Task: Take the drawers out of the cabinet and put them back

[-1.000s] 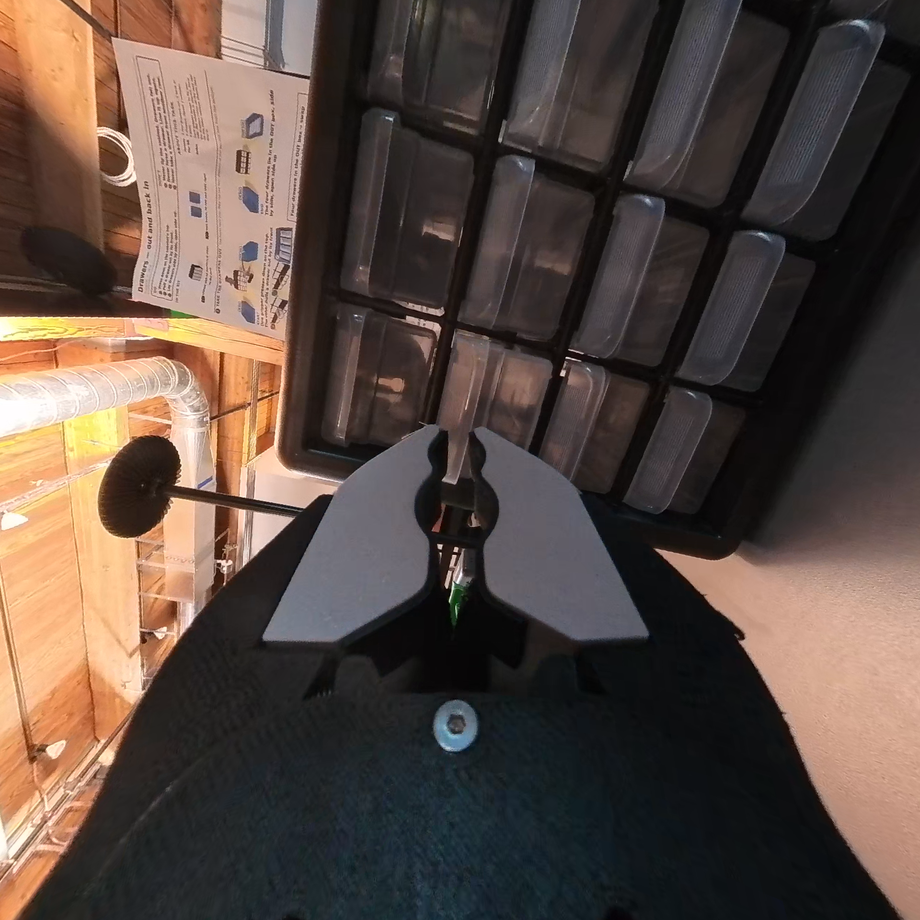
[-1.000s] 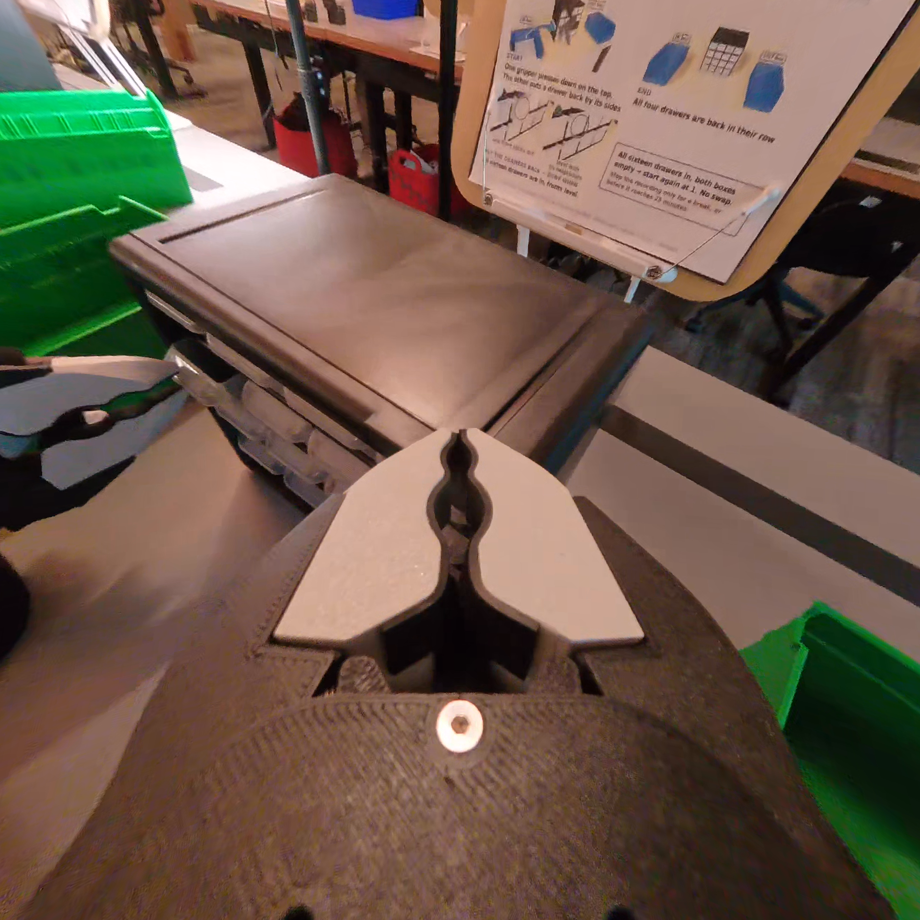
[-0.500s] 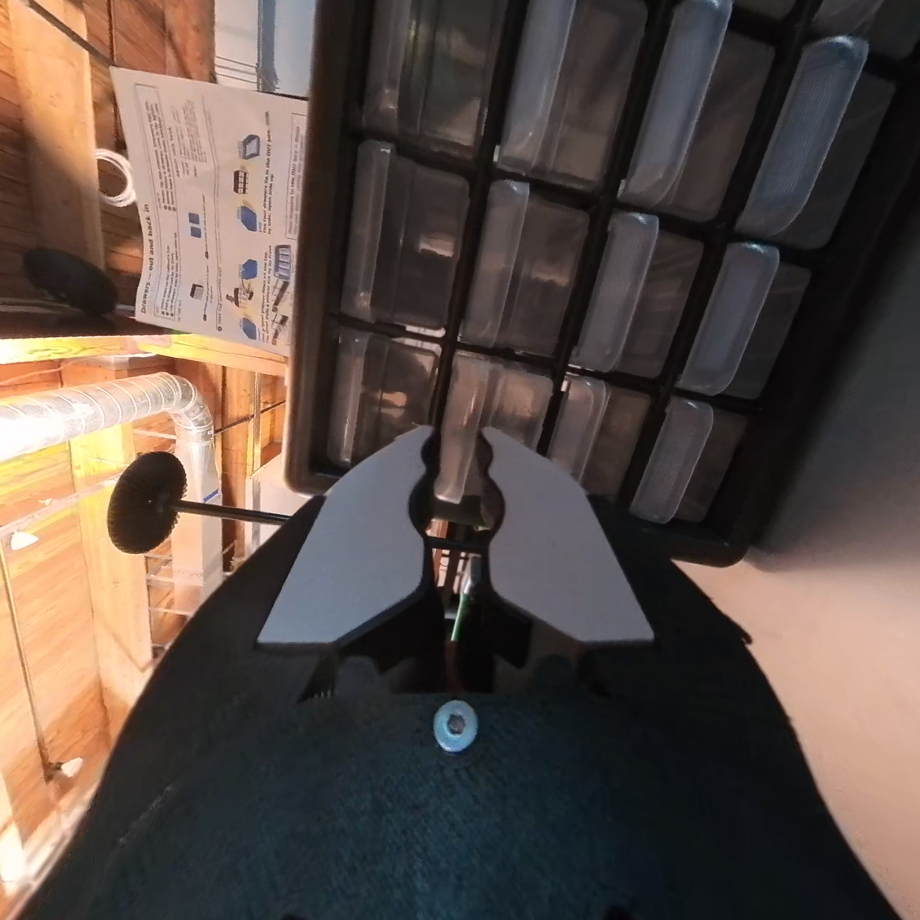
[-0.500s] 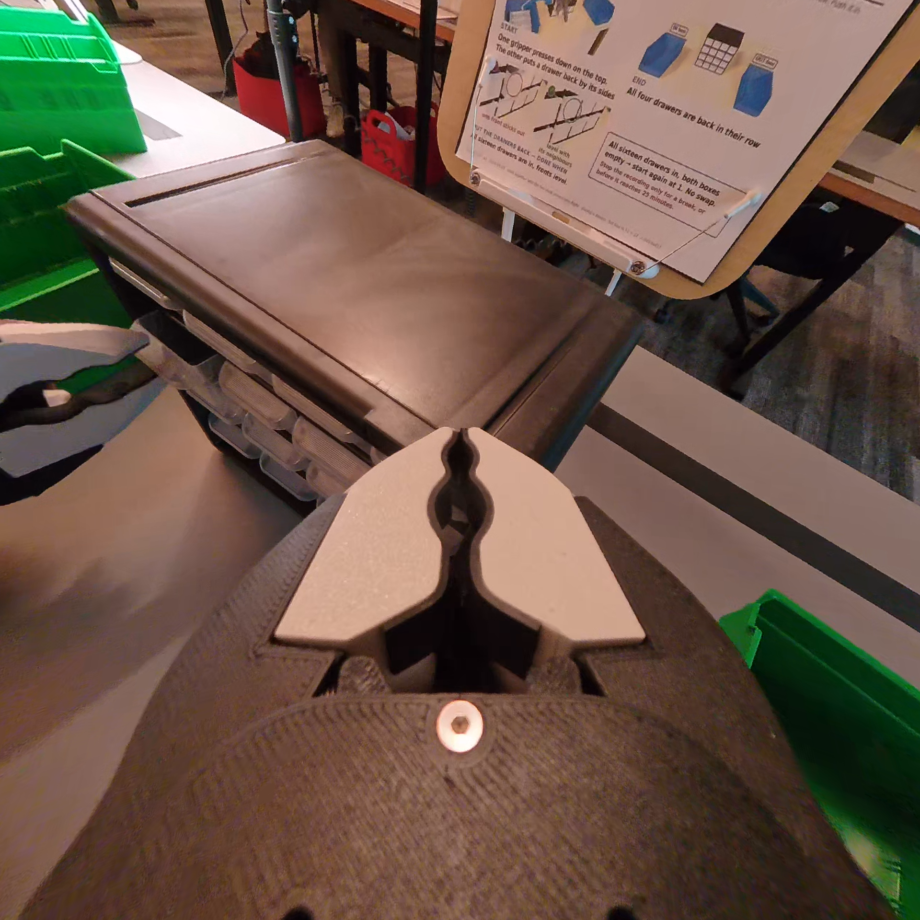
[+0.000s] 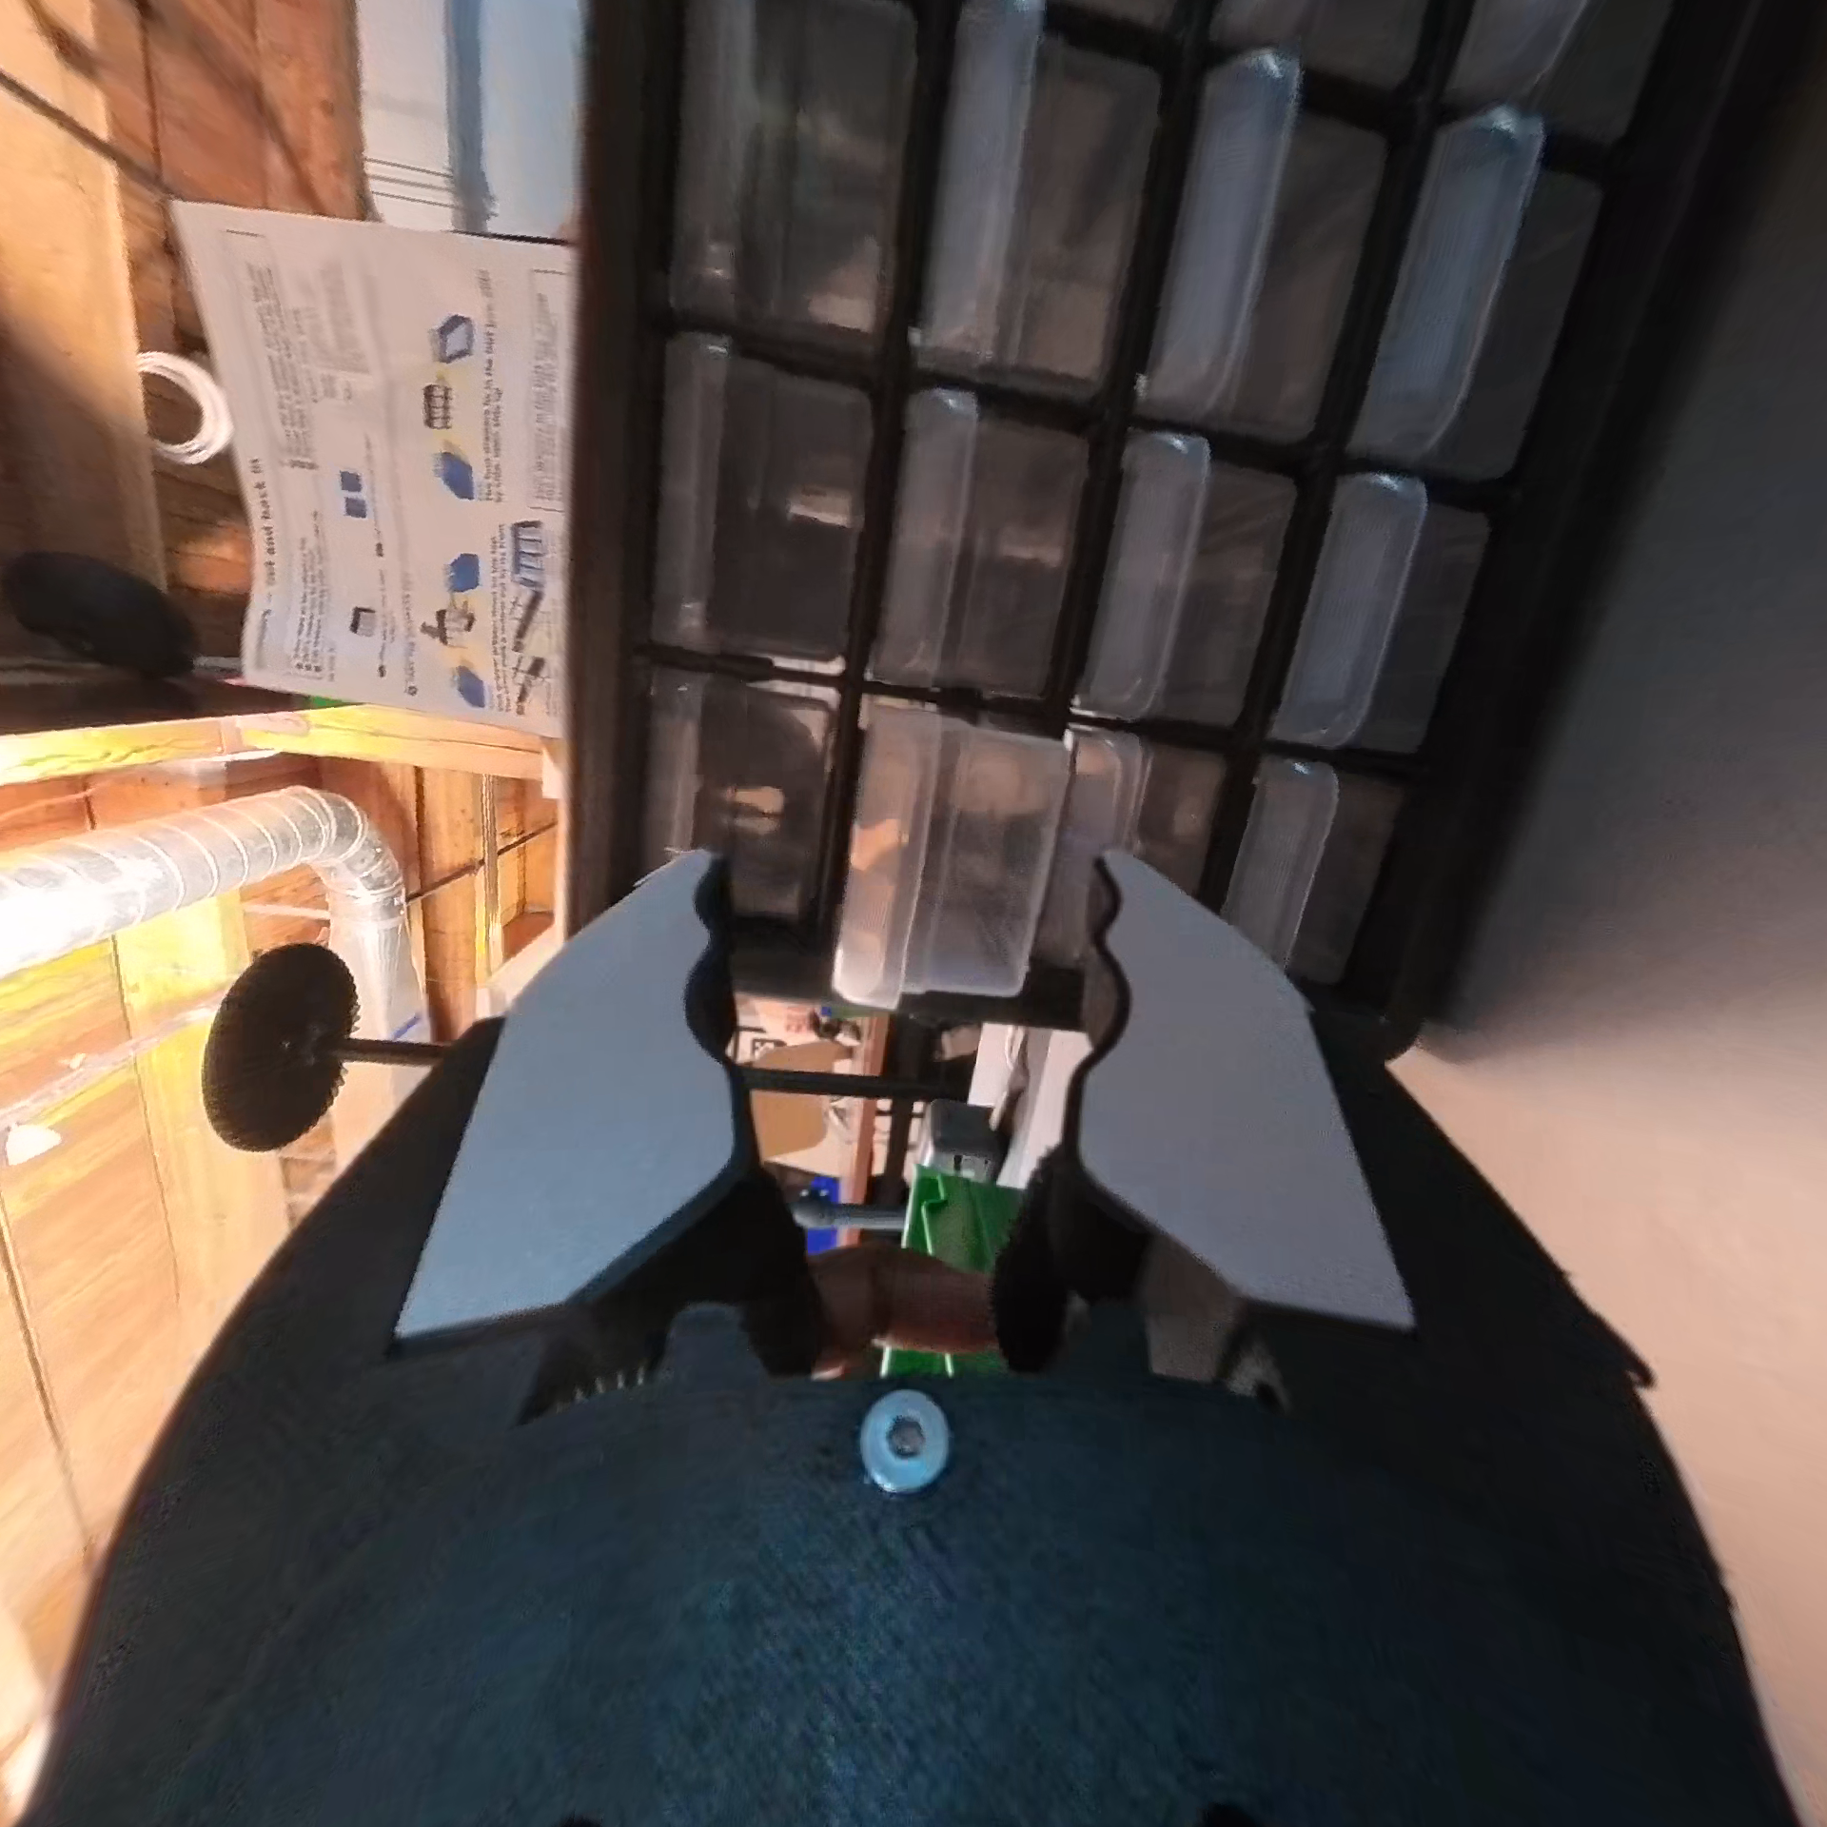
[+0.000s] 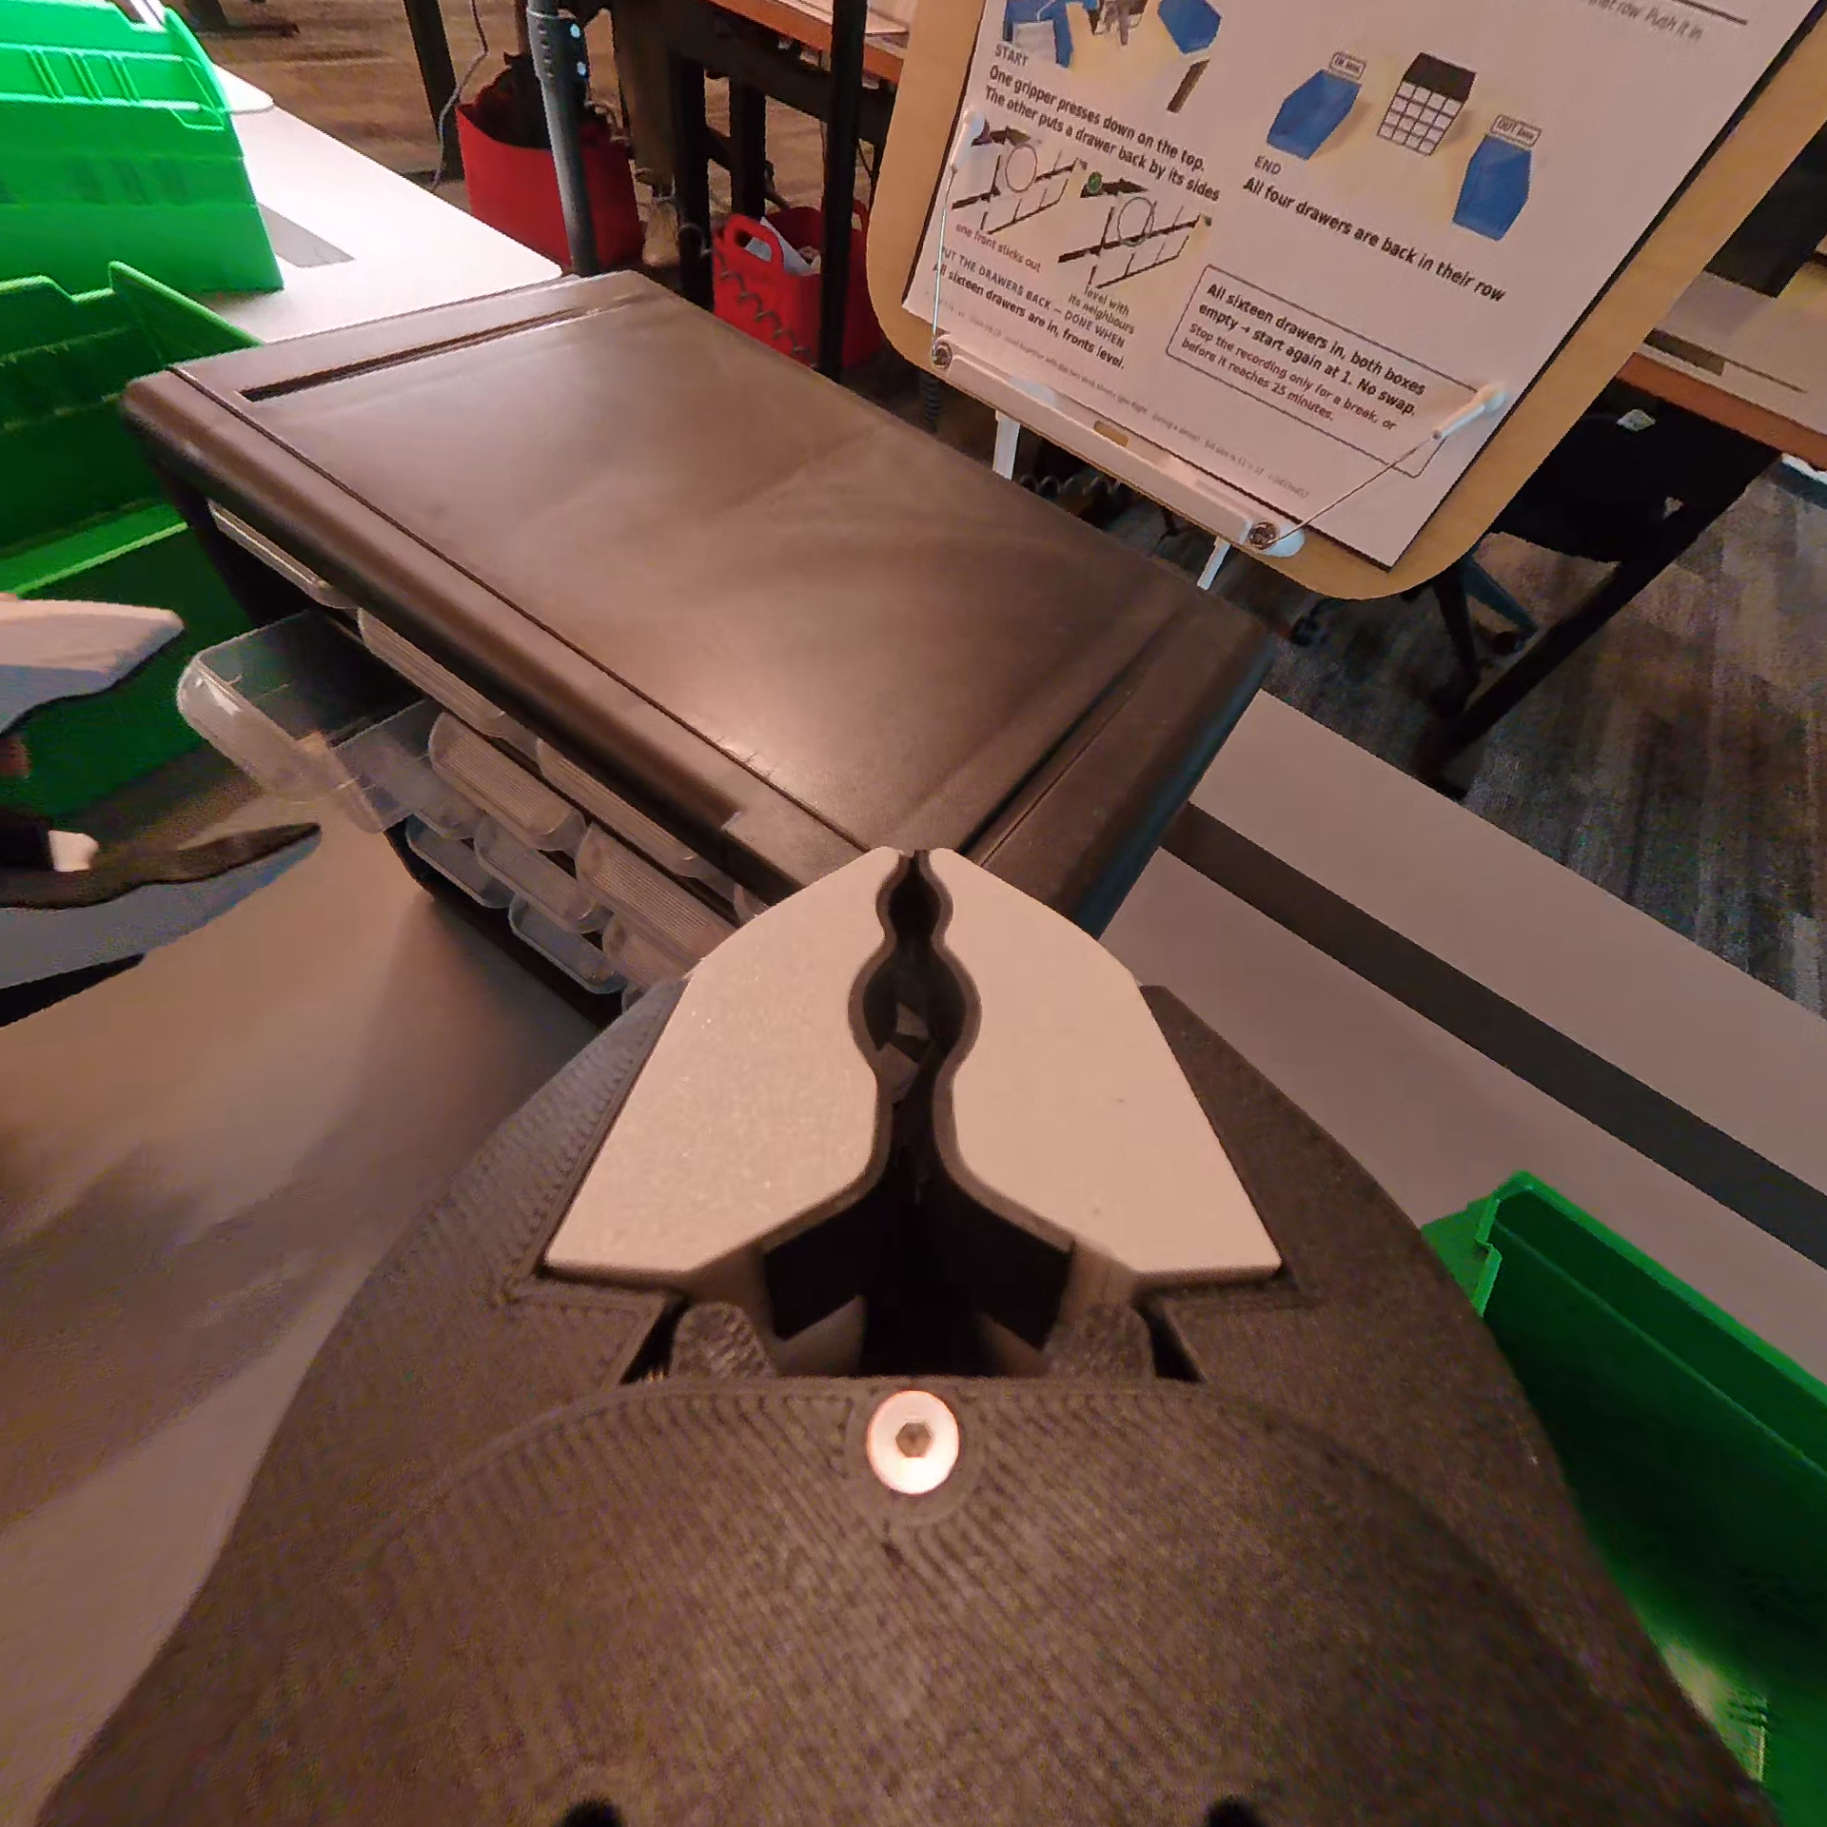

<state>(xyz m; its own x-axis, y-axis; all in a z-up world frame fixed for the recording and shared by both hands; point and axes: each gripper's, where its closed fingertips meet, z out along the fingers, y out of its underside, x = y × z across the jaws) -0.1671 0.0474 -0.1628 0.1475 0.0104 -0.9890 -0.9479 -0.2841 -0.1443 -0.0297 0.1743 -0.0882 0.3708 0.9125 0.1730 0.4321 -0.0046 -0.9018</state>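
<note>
The left gripper (image 5: pixel 905 870) has its jaws spread wide, one finger (image 5: pixel 593 1107) at 9 o'clock and the other at 3 o'clock of a clear drawer (image 5: pixel 944 850) that sticks out of the black cabinet (image 5: pixel 593 494); neither finger touches it. In the right wrist view that drawer (image 6: pixel 267 712) juts from the top row at the cabinet's (image 6: pixel 692 554) 9 o'clock end, while the other clear drawers sit flush. The right gripper (image 6: pixel 914 870) hovers above the grey worktop (image 6: pixel 1384 949) near the cabinet's front corner, jaws pressed together on nothing. A green bin (image 6: pixel 1661 1384) lies at 4 o'clock, an instruction board (image 6: pixel 1285 247) at 1 o'clock.
</note>
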